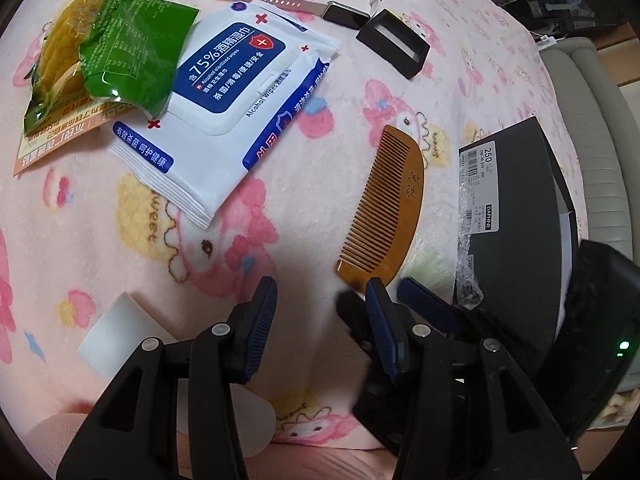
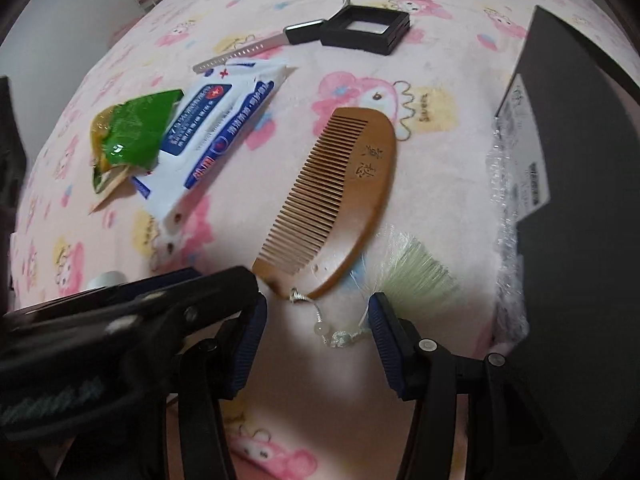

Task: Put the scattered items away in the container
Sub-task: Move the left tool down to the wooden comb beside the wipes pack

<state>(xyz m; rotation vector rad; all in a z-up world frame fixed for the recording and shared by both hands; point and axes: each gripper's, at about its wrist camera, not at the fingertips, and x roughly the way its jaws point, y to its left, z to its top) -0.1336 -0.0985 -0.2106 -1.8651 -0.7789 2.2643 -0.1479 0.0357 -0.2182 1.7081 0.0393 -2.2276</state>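
A wooden comb (image 1: 386, 204) with a pale tassel lies on the pink blanket; it also shows in the right wrist view (image 2: 340, 196). My left gripper (image 1: 322, 312) is open and empty, just left of the comb's near end. My right gripper (image 2: 316, 340) is open and empty, its jaws on either side of the comb's cord and bead (image 2: 320, 328). The dark box (image 1: 516, 208) stands at the right, also in the right wrist view (image 2: 580, 168). A wet-wipes pack (image 1: 236, 92), a green corn packet (image 1: 100, 60), a watch (image 1: 344, 14) and a small black frame box (image 1: 394, 42) lie farther back.
A white cylinder (image 1: 116, 332) lies near the left gripper's left finger. Bubble wrap (image 2: 506, 216) hangs along the dark box's side. The bed's grey edge (image 1: 596, 128) runs behind the box. The right gripper's fingers (image 1: 424, 300) show in the left wrist view beside the comb.
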